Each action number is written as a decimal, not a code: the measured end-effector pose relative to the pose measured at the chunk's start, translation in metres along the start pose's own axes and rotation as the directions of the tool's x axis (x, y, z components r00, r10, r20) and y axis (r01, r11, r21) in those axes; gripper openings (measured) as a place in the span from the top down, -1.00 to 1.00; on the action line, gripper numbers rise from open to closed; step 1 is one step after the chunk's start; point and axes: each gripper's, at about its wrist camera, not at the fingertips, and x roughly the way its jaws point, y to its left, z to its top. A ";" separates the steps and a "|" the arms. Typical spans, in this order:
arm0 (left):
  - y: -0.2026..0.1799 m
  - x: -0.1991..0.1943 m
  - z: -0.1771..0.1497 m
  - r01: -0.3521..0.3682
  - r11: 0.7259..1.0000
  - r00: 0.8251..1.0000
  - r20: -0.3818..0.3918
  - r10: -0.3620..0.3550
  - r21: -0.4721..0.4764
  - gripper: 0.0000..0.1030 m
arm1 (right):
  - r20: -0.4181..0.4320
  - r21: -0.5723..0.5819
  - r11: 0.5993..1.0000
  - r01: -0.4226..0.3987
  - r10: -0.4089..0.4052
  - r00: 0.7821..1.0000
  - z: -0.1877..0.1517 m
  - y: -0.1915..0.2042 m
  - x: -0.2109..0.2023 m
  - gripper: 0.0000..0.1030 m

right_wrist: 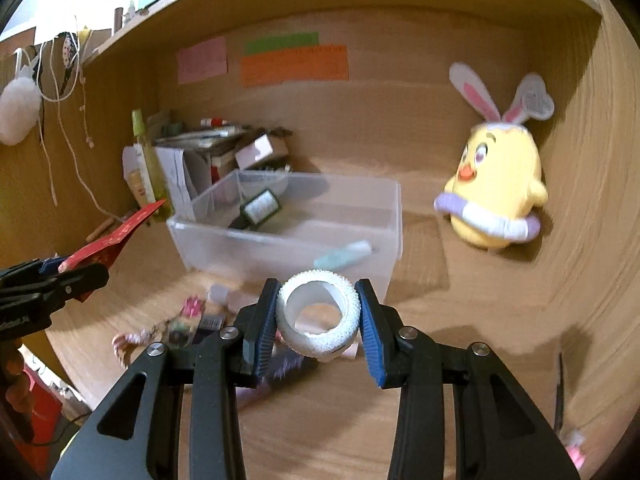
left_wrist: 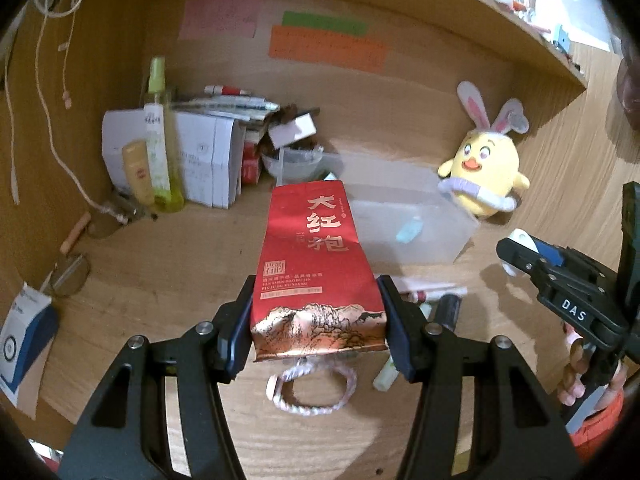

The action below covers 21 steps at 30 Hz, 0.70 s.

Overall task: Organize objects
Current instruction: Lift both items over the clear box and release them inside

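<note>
My left gripper (left_wrist: 318,320) is shut on a red tea packet (left_wrist: 312,264) with gold Chinese characters and holds it above the wooden desk. It shows edge-on in the right wrist view (right_wrist: 116,236). My right gripper (right_wrist: 318,316) is shut on a white textured tape roll (right_wrist: 318,316), held in front of a clear plastic bin (right_wrist: 384,216); the roll also shows in the left wrist view (left_wrist: 520,240). The bin (left_wrist: 448,236) holds a pale blue tube (right_wrist: 344,256) and a small black-framed item (right_wrist: 260,206).
A yellow plush chick with bunny ears (right_wrist: 496,184) sits at the back right. Boxes, pens and a spray bottle (left_wrist: 158,136) crowd the back left. A pink-white cord loop (left_wrist: 312,394), pens and small items lie on the desk below the grippers. Glasses (left_wrist: 72,272) lie at left.
</note>
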 end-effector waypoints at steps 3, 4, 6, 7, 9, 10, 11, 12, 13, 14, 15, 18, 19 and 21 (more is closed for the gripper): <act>-0.002 0.000 0.012 -0.008 1.000 1.000 0.026 0.008 0.009 -0.10 | 0.037 -0.021 1.000 0.011 -0.010 0.999 0.014 0.000 0.001 0.33; -0.002 0.000 0.017 -0.014 1.000 0.999 0.038 0.013 0.015 -0.10 | 0.053 -0.028 0.999 0.015 -0.014 0.999 0.020 -0.001 0.001 0.33; -0.003 0.000 0.024 -0.018 1.000 0.999 0.052 0.017 0.023 -0.10 | 0.071 -0.036 0.999 0.012 -0.009 0.997 0.030 -0.001 0.003 0.33; -0.004 0.000 0.029 -0.018 0.999 0.998 0.062 0.017 0.027 -0.10 | 0.080 -0.039 0.999 0.009 -0.006 0.997 0.036 -0.002 0.005 0.33; -0.004 0.000 0.038 -0.016 0.999 0.997 0.076 0.014 0.031 -0.10 | 0.091 -0.043 0.999 0.007 -0.003 0.996 0.045 -0.002 0.008 0.33; -0.004 -0.001 0.042 -0.016 0.999 0.996 0.089 0.013 0.033 -0.10 | 0.096 -0.045 0.999 0.007 -0.002 0.995 0.049 -0.003 0.011 0.33; -0.005 -0.001 0.045 -0.016 0.999 0.995 0.098 0.012 0.035 -0.10 | 0.099 -0.048 0.999 0.005 -0.001 0.995 0.053 -0.002 0.012 0.33; -0.005 -0.002 0.051 -0.017 0.999 0.994 0.112 0.013 0.039 -0.10 | 0.104 -0.052 0.999 0.006 -0.001 0.995 0.057 -0.002 0.015 0.33; -0.006 -0.002 0.055 -0.018 0.999 0.992 0.122 0.013 0.041 -0.10 | 0.109 -0.055 0.998 0.007 -0.001 0.994 0.061 -0.002 0.017 0.33; -0.006 -0.002 0.058 -0.017 0.999 0.992 0.127 0.012 0.041 -0.10 | 0.113 -0.056 0.998 0.005 0.001 0.994 0.065 -0.002 0.019 0.33; -0.006 -0.001 0.063 -0.012 0.999 0.991 0.132 0.006 0.043 -0.10 | 0.117 -0.057 0.998 0.002 0.005 0.993 0.068 -0.002 0.022 0.33; -0.007 0.005 0.075 -0.001 0.999 0.990 0.143 -0.005 0.043 -0.10 | 0.128 -0.062 0.998 -0.002 0.010 0.992 0.078 -0.001 0.028 0.33; -0.008 0.009 0.080 0.001 0.999 0.989 0.145 -0.007 0.043 -0.10 | 0.132 -0.063 0.998 -0.002 0.010 0.991 0.081 0.000 0.029 0.33; -0.009 0.014 0.086 0.004 0.999 0.989 0.145 -0.010 0.044 -0.10 | 0.139 -0.068 0.998 -0.005 0.014 0.990 0.088 0.001 0.034 0.33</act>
